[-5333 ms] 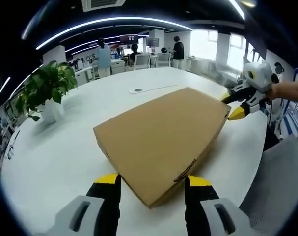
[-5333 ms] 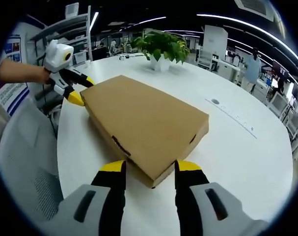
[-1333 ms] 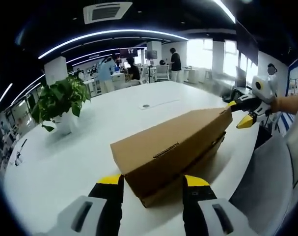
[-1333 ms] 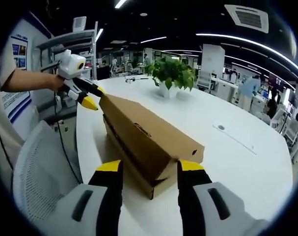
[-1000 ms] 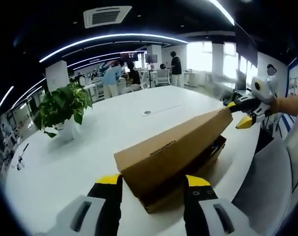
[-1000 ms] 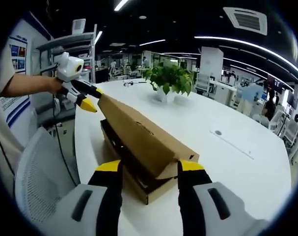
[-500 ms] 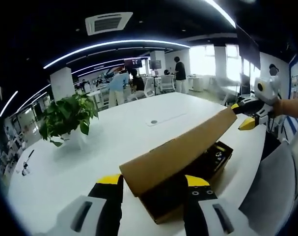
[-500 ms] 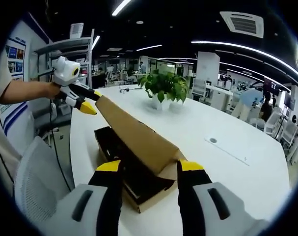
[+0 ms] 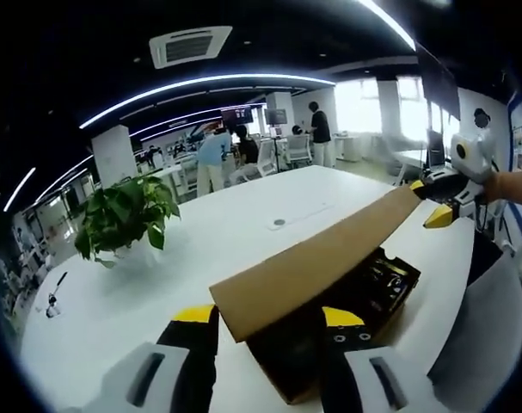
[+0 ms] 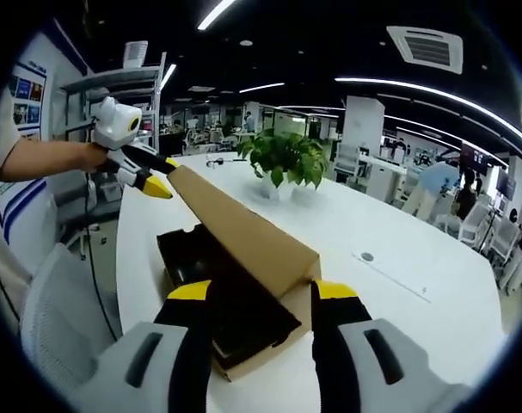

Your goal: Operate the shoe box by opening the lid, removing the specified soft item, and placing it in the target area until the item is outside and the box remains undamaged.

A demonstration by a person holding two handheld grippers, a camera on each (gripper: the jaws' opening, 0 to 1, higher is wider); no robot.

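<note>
The brown cardboard lid (image 9: 316, 258) of the shoe box is tilted up off its base (image 9: 368, 297), which rests on the white table (image 9: 123, 301). My left gripper (image 9: 268, 316) is shut on the lid's near end, and my right gripper (image 9: 428, 200) holds the far end. In the right gripper view the lid (image 10: 243, 228) slants from my right gripper (image 10: 261, 290) up to the left gripper (image 10: 162, 175). The open base (image 10: 222, 301) holds dark contents; I cannot make out what they are.
A potted green plant (image 9: 123, 215) (image 10: 286, 159) stands on the table beyond the box. A grey mesh chair (image 10: 58, 318) (image 9: 484, 344) sits at the table's edge beside the box. A person's arm (image 10: 37, 159) holds the left gripper. People and desks fill the background.
Both grippers have raised the lid higher since a second ago, widening the gap over the base and baring more of the dark interior. The base has stayed on the table.
</note>
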